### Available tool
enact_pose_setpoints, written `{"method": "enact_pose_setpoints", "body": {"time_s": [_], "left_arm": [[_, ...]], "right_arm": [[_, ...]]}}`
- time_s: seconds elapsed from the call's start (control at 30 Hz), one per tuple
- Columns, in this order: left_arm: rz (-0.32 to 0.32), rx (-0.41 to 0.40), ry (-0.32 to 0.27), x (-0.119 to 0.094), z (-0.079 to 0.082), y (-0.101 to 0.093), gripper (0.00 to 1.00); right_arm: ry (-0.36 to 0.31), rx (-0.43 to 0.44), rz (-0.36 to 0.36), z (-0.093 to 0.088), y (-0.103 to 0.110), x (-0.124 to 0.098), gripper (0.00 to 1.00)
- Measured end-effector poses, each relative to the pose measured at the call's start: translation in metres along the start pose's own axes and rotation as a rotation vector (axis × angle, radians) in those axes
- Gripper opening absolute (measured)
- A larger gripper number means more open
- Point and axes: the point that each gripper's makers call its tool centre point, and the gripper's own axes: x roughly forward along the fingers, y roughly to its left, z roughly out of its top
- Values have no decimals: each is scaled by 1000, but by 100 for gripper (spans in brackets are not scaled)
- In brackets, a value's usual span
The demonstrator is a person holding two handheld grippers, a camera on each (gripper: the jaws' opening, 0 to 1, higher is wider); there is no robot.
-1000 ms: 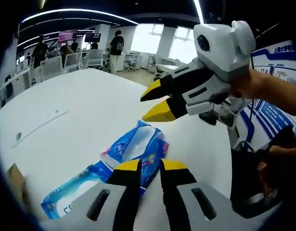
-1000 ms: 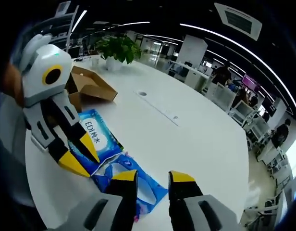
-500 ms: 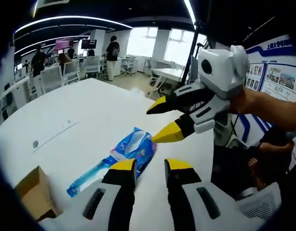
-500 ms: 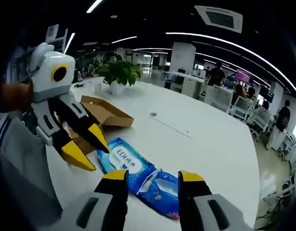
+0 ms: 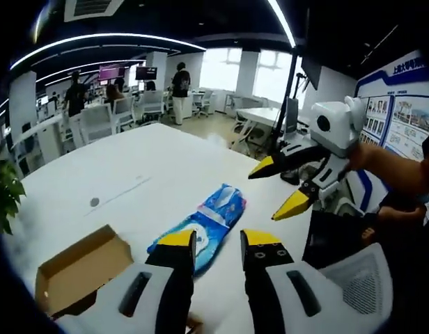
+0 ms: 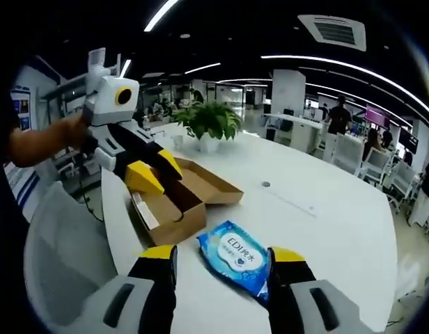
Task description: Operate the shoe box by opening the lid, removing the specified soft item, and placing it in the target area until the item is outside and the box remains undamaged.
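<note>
Cardboard shoe box [image 6: 174, 200] lies open beside blue wipes pack [image 6: 237, 256]; both tools gape, holding nothing.

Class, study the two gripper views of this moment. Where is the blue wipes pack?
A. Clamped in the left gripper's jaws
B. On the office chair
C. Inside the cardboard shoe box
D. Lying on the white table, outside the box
D: the blue wipes pack lies flat on the white table, beside the open shoe box, with both grippers' jaws open and empty.

A glossy blue plastic wipes pack [image 6: 237, 260] is seen at lower centre, beside a matt brown cardboard shoe box [image 6: 174, 202] on a smooth white table [image 6: 326, 229].
</note>
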Motion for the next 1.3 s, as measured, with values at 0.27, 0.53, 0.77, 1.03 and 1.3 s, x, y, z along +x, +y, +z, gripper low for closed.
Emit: {"method": "enact_pose_setpoints", "body": {"time_s": [0.27,0.53,0.77,1.03,1.3], "left_arm": [[56,-19,19,-44,-22,25,28],[128,-36,24,-85,-38,60,28],[178,-52,41,-112,-57,90,28],[198,-66,65,-133,-85,109,33],[262,-103,84,-159,-118,128,39]], "right_arm": [[10,-42,73,10,34,15,53],[8,-59,133,23,56,34,55],[24,-89,189,32,71,53,54],[78,-158,302,33,95,84,55],[112,-220,401,31,116,115,55]]}}
